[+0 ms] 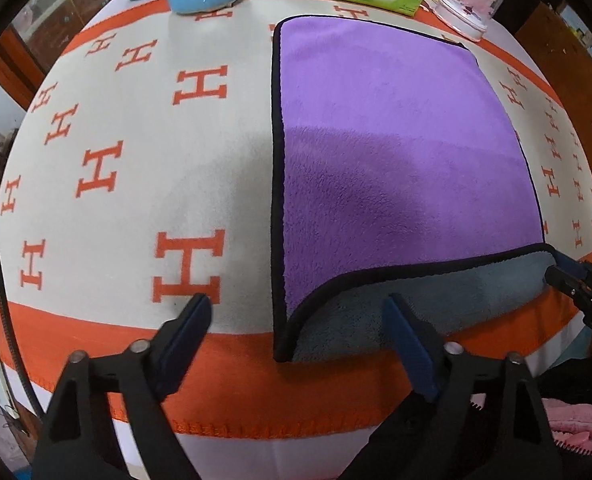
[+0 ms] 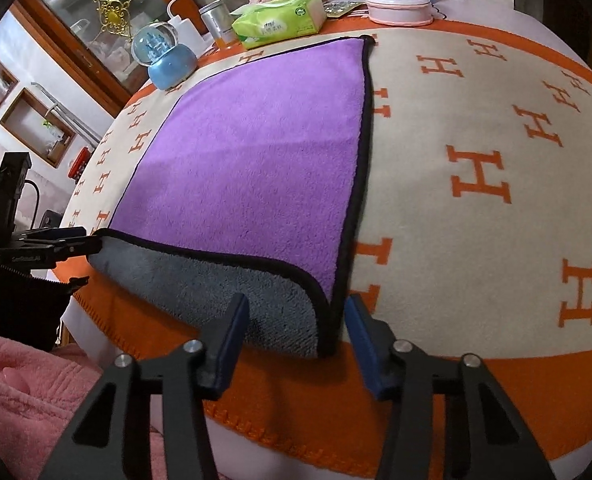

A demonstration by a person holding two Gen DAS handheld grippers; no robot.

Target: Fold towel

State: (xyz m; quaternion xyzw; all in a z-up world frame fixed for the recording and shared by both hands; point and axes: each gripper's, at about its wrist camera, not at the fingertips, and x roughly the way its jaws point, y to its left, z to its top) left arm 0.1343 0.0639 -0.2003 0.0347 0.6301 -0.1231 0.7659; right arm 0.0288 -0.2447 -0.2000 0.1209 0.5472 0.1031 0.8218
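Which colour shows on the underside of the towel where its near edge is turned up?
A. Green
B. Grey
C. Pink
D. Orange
B: the purple towel has its near edge curled over, exposing a grey underside inside the black trim, seen from both wrist views.

Orange "H" letters [image 1: 187, 266] repeated across cream blanket [image 1: 231, 184]; green tissue pack [image 2: 279, 20] print unreadable.

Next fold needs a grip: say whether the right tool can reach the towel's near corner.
Probably yes: the right tool is open, the towel corner lies just ahead between its fingers, nothing blocking.
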